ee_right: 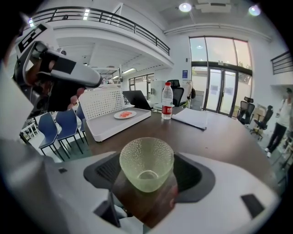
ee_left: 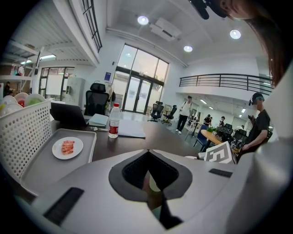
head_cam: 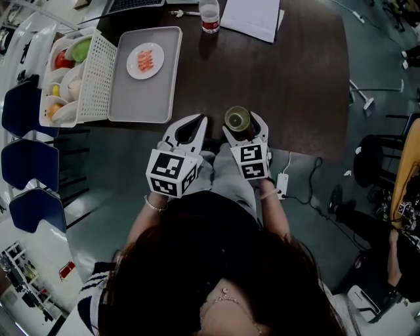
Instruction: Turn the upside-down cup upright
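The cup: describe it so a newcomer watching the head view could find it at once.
Start at the dark brown table and go to its near edge, where the right gripper holds a small cup. It is pale green pebbled glass, mouth up, unlike the red-labelled bottle at the far edge and the white plate on the grey tray.

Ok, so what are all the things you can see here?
Pale green bumpy glass cup: one, green, mouth up, by near edge of dark brown table.
Clear plastic bottle: one, red label, far side.
Flat grey tray: one, grey, table's left.
Small round plate: one, white, on the tray.
White perforated basket: one, white, left of tray.
Blue chairs: three, blue, beside table.
Left gripper: one, white, shut, empty.
Right gripper: one, white, shut on the cup.
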`<state>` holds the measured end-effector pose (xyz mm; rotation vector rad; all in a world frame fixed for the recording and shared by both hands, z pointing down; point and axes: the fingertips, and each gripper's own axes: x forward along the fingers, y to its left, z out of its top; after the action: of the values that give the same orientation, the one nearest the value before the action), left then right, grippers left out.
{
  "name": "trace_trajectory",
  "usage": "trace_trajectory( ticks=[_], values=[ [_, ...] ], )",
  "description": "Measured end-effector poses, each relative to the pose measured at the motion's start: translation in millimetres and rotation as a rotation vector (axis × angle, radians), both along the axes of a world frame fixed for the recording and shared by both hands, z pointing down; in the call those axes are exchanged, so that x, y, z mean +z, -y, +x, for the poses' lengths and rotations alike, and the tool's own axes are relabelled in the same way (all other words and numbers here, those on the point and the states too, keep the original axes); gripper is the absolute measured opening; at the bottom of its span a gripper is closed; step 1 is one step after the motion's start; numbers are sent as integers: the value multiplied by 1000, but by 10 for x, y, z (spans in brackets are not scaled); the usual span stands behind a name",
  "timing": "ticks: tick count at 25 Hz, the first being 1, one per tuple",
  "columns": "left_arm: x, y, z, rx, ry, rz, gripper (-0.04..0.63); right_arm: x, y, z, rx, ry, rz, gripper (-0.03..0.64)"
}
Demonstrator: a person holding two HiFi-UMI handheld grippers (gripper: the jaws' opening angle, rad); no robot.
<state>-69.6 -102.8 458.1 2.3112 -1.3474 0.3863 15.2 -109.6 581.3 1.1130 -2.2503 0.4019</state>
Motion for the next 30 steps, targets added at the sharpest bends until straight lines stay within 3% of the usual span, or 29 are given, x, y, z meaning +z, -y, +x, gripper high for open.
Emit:
trace_trajectory(
  ticks=[9, 15, 20, 30],
  values=[
    [-78, 29, -3, 6, -10, 27, 0, -245, 70, 46, 37, 64, 17, 356],
    [-143, 37, 4, 17, -21, 50, 0, -583, 120, 100, 90, 170, 37, 355],
    [-192, 51, -32, 10, -35, 64, 0, -883, 162, 179, 153, 309, 45, 354],
    [-262, 91, -63, 3, -67, 87, 0, -1243, 158, 353, 289, 715, -40, 354]
  ],
)
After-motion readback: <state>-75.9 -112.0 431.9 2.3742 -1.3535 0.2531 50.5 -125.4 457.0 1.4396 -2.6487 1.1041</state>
